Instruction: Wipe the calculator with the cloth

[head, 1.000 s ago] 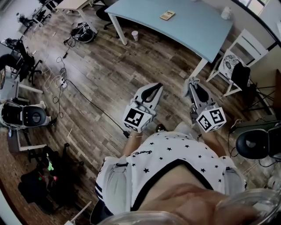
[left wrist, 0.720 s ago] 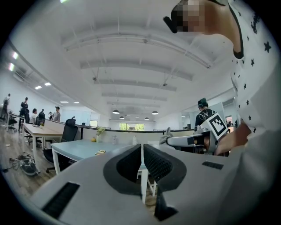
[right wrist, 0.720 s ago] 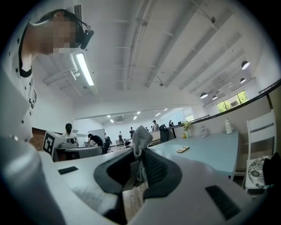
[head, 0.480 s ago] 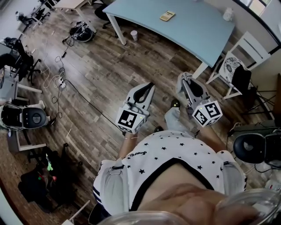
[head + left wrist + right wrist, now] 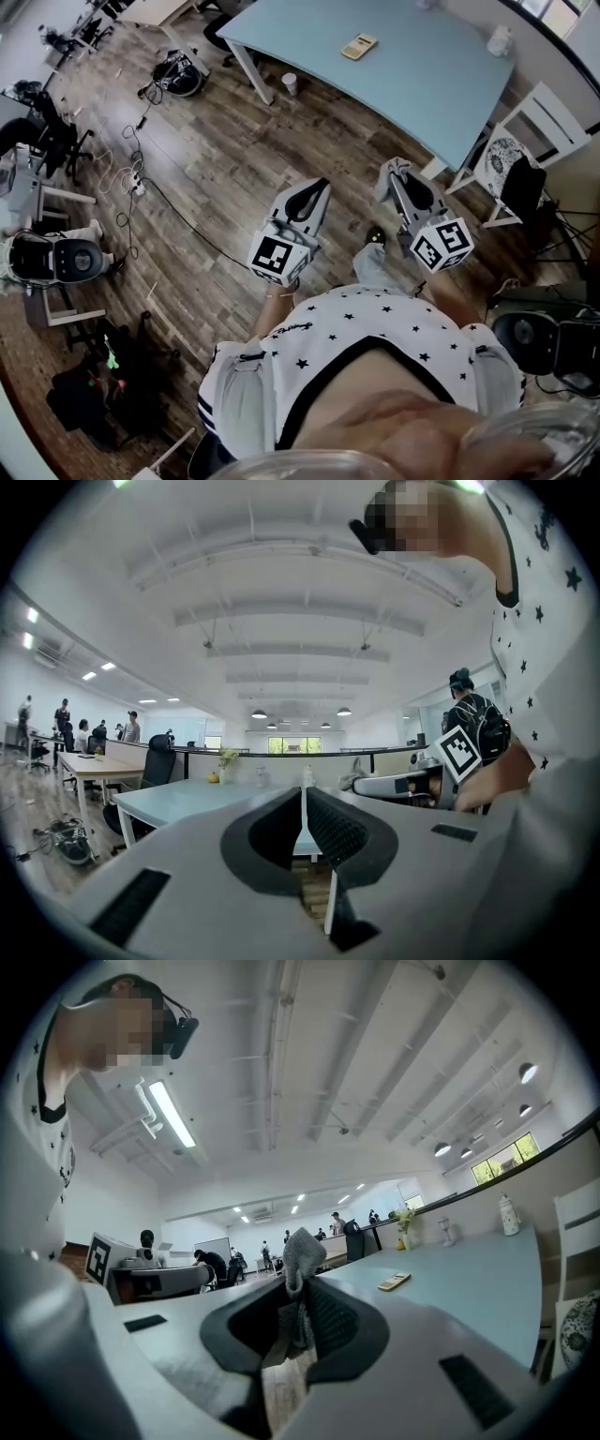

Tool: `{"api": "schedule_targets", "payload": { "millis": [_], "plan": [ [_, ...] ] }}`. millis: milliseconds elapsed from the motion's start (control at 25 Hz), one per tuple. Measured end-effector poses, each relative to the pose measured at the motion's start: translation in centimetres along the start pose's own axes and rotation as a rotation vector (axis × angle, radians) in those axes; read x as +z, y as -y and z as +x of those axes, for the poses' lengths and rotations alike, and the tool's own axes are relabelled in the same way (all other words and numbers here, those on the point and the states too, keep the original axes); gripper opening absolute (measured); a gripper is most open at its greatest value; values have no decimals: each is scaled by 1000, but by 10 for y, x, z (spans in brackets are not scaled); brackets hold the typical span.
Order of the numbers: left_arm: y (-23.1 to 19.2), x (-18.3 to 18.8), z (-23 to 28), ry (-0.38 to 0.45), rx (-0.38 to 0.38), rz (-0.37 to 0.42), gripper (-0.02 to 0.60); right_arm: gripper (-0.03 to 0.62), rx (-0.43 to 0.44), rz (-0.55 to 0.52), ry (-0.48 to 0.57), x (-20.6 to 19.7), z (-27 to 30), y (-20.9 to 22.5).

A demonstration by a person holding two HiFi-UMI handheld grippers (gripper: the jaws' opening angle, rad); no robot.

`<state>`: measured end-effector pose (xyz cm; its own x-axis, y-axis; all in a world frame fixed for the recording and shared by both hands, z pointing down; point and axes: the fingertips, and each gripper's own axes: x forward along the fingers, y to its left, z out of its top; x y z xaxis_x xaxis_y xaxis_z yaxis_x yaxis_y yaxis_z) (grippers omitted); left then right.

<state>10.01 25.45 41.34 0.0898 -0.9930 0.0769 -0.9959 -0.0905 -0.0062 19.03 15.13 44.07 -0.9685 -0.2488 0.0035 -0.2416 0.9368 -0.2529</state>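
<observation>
The beige calculator (image 5: 358, 46) lies on the far part of the light blue table (image 5: 422, 89), well ahead of both grippers. My right gripper (image 5: 392, 172) hangs over the wooden floor, short of the table's near corner, shut on a grey cloth (image 5: 302, 1246) that sticks up between its jaws. In the right gripper view the calculator (image 5: 394, 1282) shows on the table (image 5: 469, 1274) beyond the jaws. My left gripper (image 5: 319, 187) is beside it, held over the floor, jaws together with nothing between them (image 5: 305, 794).
A paper cup (image 5: 290, 83) stands on the floor by a table leg. A white chair (image 5: 525, 122) is at the table's right end, and a white bottle (image 5: 499, 39) on its far corner. Cables (image 5: 131, 169) and a bag (image 5: 178, 70) lie at left.
The person has taken a step and a foot now shows between the grippers. Both grippers have drifted slightly left in the head view. The cloth stays in the right gripper.
</observation>
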Motion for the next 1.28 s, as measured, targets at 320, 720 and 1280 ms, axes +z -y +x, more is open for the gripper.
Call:
{"api": "schedule_targets", "payload": {
  "millis": [320, 720, 1280],
  "plan": [
    [-13, 2, 65, -8, -10, 0, 40, 52, -17, 26, 1, 9, 17, 59],
    [-18, 20, 127, -6, -13, 22, 40, 52, -4, 39, 25, 32, 34, 111],
    [-12, 35, 178, 7, -71, 57, 40, 52, -47, 32, 80, 56, 30, 152]
  ]
}}
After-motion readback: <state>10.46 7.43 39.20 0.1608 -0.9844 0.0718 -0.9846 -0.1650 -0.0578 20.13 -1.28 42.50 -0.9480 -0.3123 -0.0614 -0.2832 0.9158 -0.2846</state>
